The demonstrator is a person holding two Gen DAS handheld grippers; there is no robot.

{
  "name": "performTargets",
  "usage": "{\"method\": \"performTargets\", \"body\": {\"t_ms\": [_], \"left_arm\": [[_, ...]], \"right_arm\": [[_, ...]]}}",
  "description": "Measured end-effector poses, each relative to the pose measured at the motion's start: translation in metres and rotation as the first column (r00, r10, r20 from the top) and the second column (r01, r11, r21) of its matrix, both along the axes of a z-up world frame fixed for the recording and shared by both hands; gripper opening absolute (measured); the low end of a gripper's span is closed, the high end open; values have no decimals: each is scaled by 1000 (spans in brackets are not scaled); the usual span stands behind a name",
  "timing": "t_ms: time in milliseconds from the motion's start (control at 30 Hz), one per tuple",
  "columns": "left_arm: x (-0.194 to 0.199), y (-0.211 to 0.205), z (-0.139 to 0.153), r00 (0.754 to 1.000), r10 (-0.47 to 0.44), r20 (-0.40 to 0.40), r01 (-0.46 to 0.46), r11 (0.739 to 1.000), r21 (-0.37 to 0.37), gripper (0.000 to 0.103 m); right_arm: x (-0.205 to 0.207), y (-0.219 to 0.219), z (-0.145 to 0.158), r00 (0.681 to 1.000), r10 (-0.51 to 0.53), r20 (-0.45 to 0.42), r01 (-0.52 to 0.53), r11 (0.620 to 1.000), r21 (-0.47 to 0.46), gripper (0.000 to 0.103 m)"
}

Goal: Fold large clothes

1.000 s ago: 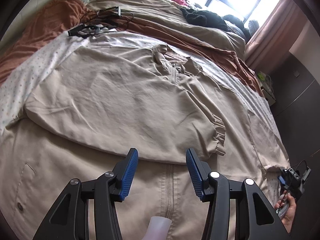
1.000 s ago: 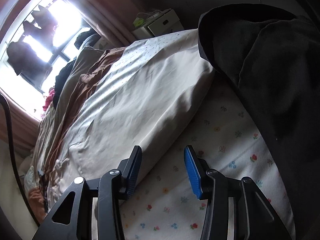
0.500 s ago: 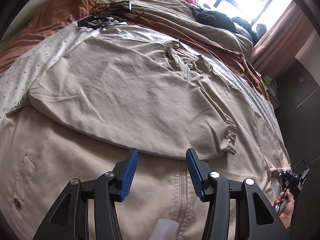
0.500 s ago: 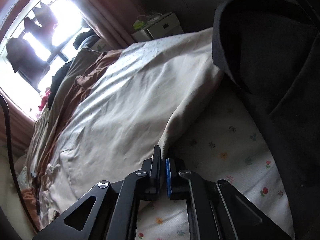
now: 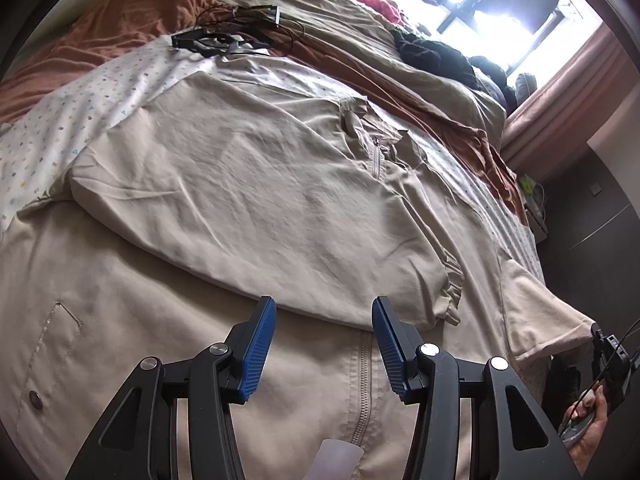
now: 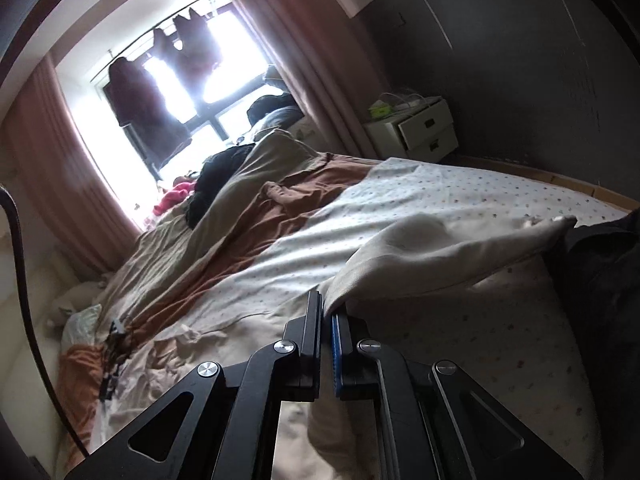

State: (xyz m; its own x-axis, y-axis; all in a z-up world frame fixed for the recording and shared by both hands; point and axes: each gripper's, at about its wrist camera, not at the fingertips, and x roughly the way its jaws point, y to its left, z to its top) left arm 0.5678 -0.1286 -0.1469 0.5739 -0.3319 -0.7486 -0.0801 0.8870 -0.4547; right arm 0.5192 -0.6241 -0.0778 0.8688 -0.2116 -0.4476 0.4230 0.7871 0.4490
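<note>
A large beige jacket [image 5: 256,184] lies spread on the bed, one sleeve folded across its front, with a zipper [image 5: 362,396] running down the near part. My left gripper [image 5: 323,308] hovers open over the folded sleeve's edge, nothing between its blue pads. The jacket's other sleeve [image 5: 536,316] stretches to the right, where the right gripper [image 5: 600,344] pinches its end, a hand [image 5: 588,416] holding that tool. In the right wrist view my right gripper [image 6: 326,304] is shut on the beige sleeve [image 6: 432,256], which is raised off the floral sheet [image 6: 460,192].
Black cables and a small device [image 5: 236,36] lie at the bed's far side on a brown blanket [image 5: 120,28]. Dark clothes [image 5: 432,52] are piled near the bright window. A white nightstand [image 6: 416,128] stands by the curtain. Dark cloth [image 6: 600,280] fills the right edge.
My right gripper closed on the beige sleeve's edge, then rose and tilted, lifting the cloth off the sheet. The left gripper drifted slightly over the jacket, still open.
</note>
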Motion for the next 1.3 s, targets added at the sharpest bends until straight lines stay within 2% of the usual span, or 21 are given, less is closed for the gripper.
{"method": "performTargets", "body": {"t_ms": [133,267,367,467,500,533,567,600,633,700,800,900,1067,1300], "left_arm": [[-1,7,2,1000,6,3,-5,1000,-26,52],[1,14,1,1000,21,14,-21,999,-35,52],[4,19,-7,999,34,-14,-35,999,-38,52],[6,25,-10,999,39,-28,-40,997,-59,52],[7,26,-9,999,45,-26,-46,997,-54,52],[6,28,-8,998,51,-22,-52,997,-50,52],[5,30,-6,998,57,-17,-58,997,-47,52],[4,31,-5,998,62,-13,-62,997,-51,52],[4,33,-3,998,65,-9,-65,996,-59,52],[2,35,-1,998,69,-1,-69,995,-72,52],[1,32,0,998,63,2,-63,995,-75,52],[0,30,0,998,56,7,-55,995,-81,52],[0,29,2,998,59,17,-58,996,-63,52],[4,31,-6,997,83,-1,-83,996,-41,52]], "right_arm": [[16,45,8,995,98,-14,-98,994,-43,5],[36,84,-2,980,193,-49,-196,979,-57,5],[56,117,-21,955,273,-117,-281,958,-60,5],[72,142,-47,917,319,-237,-329,944,-2,6],[75,146,-54,907,329,-264,-335,942,22,12],[74,150,-62,896,340,-286,-339,939,54,27],[72,151,-69,889,351,-293,-339,936,94,37],[68,150,-71,892,354,-281,-333,935,121,54],[60,146,-71,903,345,-256,-317,937,147,64],[44,136,-64,927,307,-217,-272,946,177,72],[24,116,-61,957,232,-173,-189,954,234,72],[11,85,-70,975,133,-177,-78,955,285,72],[-6,36,-106,987,36,-154,41,883,468,72],[-3,2,-134,981,-69,-179,147,869,473,72]]}}
